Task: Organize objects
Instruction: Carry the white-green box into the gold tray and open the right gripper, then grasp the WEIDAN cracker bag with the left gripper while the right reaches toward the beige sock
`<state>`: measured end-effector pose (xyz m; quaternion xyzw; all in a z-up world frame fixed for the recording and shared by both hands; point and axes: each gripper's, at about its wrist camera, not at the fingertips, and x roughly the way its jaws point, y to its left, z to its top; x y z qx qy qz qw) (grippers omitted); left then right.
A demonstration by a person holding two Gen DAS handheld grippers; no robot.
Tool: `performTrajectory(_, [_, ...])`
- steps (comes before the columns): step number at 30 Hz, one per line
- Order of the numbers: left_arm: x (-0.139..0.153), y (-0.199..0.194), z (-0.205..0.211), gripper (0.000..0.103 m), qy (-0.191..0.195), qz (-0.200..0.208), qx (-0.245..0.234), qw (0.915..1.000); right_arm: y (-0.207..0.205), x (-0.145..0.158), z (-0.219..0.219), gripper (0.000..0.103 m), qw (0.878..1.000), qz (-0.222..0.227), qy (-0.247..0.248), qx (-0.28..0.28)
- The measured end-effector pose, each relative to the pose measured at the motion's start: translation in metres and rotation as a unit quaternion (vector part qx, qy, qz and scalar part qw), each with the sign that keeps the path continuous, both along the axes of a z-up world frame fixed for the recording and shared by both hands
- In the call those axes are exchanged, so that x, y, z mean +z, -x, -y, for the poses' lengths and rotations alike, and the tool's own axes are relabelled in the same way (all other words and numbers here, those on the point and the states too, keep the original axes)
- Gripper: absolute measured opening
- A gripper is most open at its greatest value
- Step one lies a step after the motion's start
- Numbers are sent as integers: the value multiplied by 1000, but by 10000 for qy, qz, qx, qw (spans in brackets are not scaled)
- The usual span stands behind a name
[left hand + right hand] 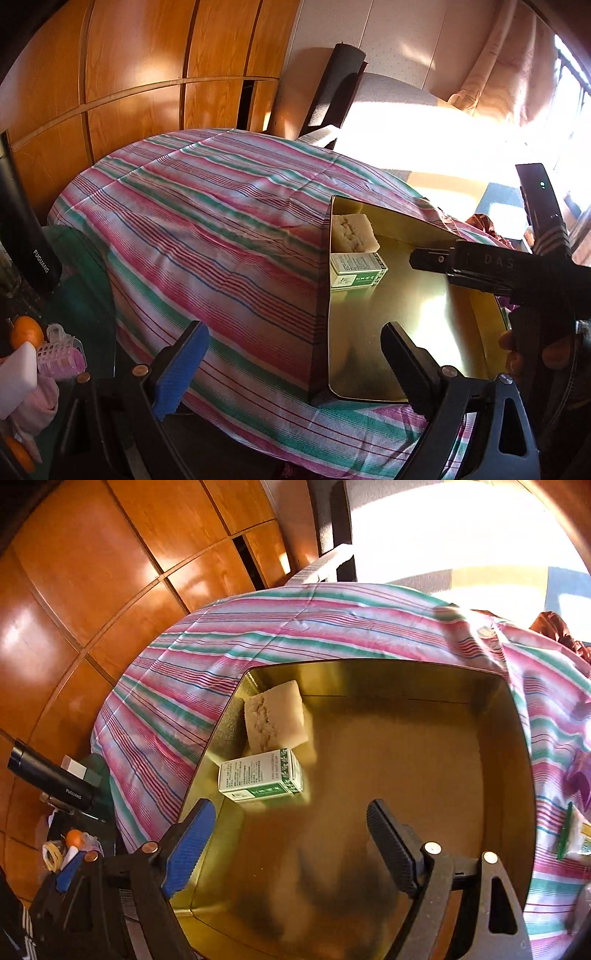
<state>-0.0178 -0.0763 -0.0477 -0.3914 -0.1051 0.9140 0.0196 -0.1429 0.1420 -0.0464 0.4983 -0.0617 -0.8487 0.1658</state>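
Striped bedspread carries tin; box at its left wall looks light, stiff; we'd pinch long sides. Both grippers gape, empty.

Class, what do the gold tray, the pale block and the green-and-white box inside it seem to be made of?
Gold tray: probably thin metal, glossy, reflecting its contents. Pale block: looks like sponge or foam, with a porous, crumbly face. Green-and-white box: printed cardboard, with sharp folded edges.

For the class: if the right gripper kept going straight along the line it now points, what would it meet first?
Most likely the bare floor of the gold tin; the right gripper is open and empty, and the green box lies left of that line.
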Motion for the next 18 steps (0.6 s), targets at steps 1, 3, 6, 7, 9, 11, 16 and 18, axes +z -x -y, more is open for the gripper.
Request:
performTrajectory(1, [1, -1, -2, 95, 27, -23, -26, 10000, -6, 3, -4, 86, 9999, -77, -70, -27])
performTrajectory(3, [4, -2, -9, 95, 91, -52, -97, 9999, -17, 8, -14, 86, 9996, -227, -176, -76])
performTrajectory(6, [7, -3, -20, 95, 163, -86, -226, 9996, -34, 14, -29, 86, 9985, -415, -305, -166])
performTrajectory(7, [9, -4, -24, 95, 192, -105, -275, 9994, -40, 15, -34, 86, 9981, -466, -345, -201])
performTrajectory(9, [11, -5, -32, 95, 256, -132, -374, 9989, -49, 17, -44, 86, 9973, -547, -426, -258])
performTrajectory(11, [14, -5, -40, 95, 290, -152, -479, 9983, -57, 20, -52, 86, 9963, -626, -490, -328])
performTrajectory(16, [18, -9, -62, 95, 393, -185, -750, 9962, -74, 26, -78, 86, 9942, -780, -511, -528])
performTrajectory(18, [19, -10, -71, 95, 433, -189, -856, 9952, -79, 28, -89, 86, 9932, -820, -535, -632])
